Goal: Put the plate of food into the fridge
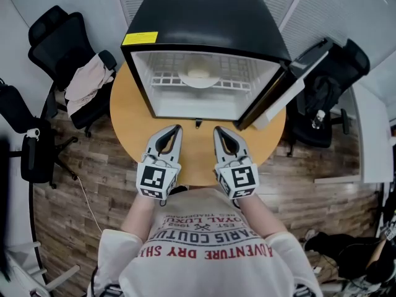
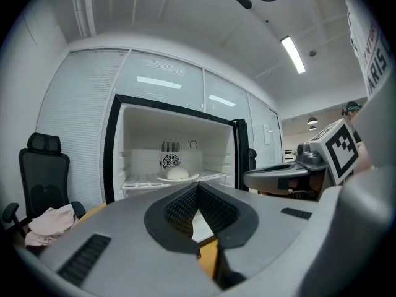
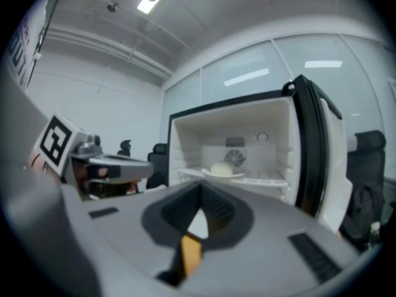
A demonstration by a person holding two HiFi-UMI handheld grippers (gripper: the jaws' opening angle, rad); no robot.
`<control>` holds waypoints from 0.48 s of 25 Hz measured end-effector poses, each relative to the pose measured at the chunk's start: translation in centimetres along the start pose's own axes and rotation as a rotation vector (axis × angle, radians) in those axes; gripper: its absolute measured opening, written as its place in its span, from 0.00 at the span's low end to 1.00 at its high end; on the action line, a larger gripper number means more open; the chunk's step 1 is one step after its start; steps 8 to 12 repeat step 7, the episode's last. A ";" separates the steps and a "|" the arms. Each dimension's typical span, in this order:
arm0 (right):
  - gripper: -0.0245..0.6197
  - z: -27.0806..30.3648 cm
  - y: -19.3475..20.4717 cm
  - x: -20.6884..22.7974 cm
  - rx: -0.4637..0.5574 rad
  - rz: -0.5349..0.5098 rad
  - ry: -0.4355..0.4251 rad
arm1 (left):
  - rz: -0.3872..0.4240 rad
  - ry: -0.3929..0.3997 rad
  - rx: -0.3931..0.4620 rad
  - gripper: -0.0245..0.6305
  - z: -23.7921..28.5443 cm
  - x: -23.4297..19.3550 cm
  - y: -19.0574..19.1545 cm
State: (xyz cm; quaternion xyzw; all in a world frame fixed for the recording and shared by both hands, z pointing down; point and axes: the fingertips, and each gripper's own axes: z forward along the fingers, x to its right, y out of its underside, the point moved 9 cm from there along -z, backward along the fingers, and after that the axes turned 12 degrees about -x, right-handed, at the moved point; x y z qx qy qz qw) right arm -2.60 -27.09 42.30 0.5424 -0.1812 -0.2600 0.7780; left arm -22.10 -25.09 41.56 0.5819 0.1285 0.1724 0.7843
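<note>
Item: plate [image 1: 198,81] of pale food [image 1: 198,73], which is sitting on the wire shelf [image 1: 162,79] inside the fridge [image 1: 204,17]. The fridge is standing at the far side of the round table [image 1: 133,125], its door [image 1: 286,84] hanging open to the right. We are holding the left gripper [image 1: 177,129] and right gripper [image 1: 216,130] side by side at the table's near edge. Both are clenched on nothing, well apart from the plate. Left: office chair [image 1: 57,34], cloth [image 1: 86,79] draped over it.

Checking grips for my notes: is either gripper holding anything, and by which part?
Nothing is held. The left gripper and right gripper are shut on nothing; the plate of food sits on the fridge shelf.
</note>
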 end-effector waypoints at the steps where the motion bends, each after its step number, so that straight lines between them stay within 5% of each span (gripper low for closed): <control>1: 0.08 0.1 -0.1 -0.1 0.001 0.001 0.000 | -0.003 0.000 -0.002 0.09 0.0 -0.1 0.1; 12: 0.08 0.4 -0.5 -0.4 0.004 0.003 0.007 | -0.010 0.001 -0.002 0.09 -0.2 -0.7 0.2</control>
